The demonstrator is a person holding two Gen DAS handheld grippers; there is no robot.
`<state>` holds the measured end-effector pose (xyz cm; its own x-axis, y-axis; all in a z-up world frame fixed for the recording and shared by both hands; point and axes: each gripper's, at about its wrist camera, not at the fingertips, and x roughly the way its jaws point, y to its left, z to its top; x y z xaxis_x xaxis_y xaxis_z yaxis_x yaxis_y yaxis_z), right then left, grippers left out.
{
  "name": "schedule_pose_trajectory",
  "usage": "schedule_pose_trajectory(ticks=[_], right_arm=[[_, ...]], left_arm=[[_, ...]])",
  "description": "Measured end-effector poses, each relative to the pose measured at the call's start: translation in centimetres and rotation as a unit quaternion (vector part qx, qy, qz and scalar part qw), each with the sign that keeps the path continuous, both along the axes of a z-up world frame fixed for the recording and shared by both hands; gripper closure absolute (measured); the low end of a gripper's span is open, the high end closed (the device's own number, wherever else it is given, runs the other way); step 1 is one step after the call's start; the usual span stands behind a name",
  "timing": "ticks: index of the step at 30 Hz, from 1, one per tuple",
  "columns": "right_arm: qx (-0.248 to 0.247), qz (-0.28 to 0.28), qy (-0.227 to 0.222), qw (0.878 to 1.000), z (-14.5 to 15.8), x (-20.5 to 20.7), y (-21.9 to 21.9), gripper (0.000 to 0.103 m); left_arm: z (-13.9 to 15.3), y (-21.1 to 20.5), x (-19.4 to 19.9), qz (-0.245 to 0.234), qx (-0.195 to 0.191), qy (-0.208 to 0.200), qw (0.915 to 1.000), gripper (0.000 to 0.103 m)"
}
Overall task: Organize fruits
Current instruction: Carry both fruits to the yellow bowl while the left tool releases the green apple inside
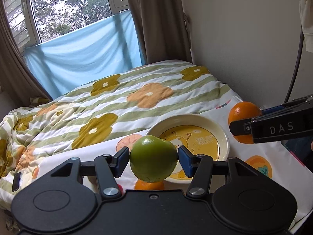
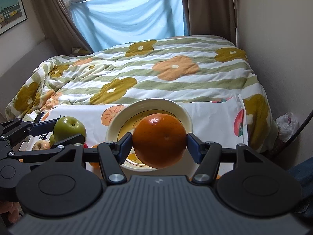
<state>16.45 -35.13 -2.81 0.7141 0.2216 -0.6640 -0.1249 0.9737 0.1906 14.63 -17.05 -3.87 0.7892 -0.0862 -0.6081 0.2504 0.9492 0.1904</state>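
My left gripper [image 1: 154, 159] is shut on a green apple [image 1: 153, 158] and holds it in the air just left of a cream bowl [image 1: 223, 131] with a yellow cartoon bottom. My right gripper [image 2: 159, 144] is shut on an orange [image 2: 159, 140] and holds it above the same bowl [image 2: 187, 115]. In the left wrist view the right gripper [image 1: 239, 129] and its orange [image 1: 243, 110] show at the bowl's right. In the right wrist view the left gripper [image 2: 64, 132] and apple [image 2: 69, 129] show at the left.
A second orange [image 1: 149, 185] lies on the white fruit-print cloth [image 1: 283, 156] under the apple. More fruit, a yellowish apple [image 2: 41, 145] among it, lies at the cloth's left. A bed with a flowered quilt [image 1: 117, 101] is behind; a wall stands at the right.
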Motion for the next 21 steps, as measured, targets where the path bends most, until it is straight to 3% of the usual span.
schedule_pose_trajectory(ticks=[21], right_arm=[[0.004, -0.101, 0.051, 0.994, -3.3, 8.7, -0.8, 0.027]], left_arm=[[-4.8, -2.0, 13.7, -0.103, -0.003, 0.065, 0.9926, 0.044]])
